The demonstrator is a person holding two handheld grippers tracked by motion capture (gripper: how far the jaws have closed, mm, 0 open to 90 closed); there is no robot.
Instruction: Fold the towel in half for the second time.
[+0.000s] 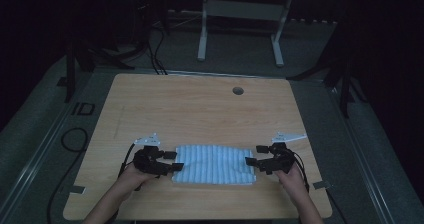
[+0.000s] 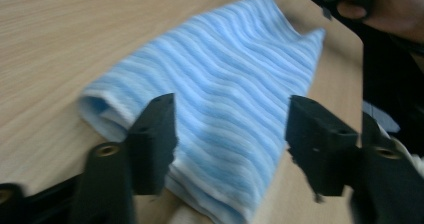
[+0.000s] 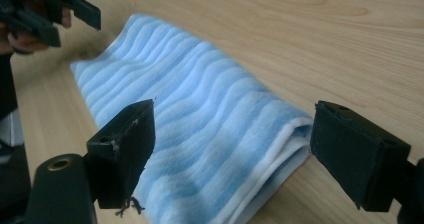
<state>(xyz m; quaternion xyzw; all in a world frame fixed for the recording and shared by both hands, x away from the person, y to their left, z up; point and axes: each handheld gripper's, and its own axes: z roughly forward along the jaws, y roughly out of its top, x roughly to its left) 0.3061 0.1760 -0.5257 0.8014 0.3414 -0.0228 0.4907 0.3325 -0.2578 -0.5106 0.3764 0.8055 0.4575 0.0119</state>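
Note:
A folded blue-and-white striped towel [image 1: 215,164] lies flat near the front edge of the wooden table [image 1: 200,109]. My left gripper [image 1: 176,161] stands open at the towel's left end. In the left gripper view its jaws straddle the towel's [image 2: 220,94] near end without pressing on it, left gripper [image 2: 232,119]. My right gripper [image 1: 254,155] is open at the right end. In the right gripper view the folded edge of the towel [image 3: 200,134] lies between the spread jaws, right gripper [image 3: 235,124]. Each gripper view shows the other hand beyond the towel's far end.
A round cable hole [image 1: 238,90] sits near the table's far edge. Small tape marks [image 1: 77,189] lie at the front corners. Beyond the table stand a white frame's legs [image 1: 240,14], and black cables [image 1: 75,139] loop on the floor at the left.

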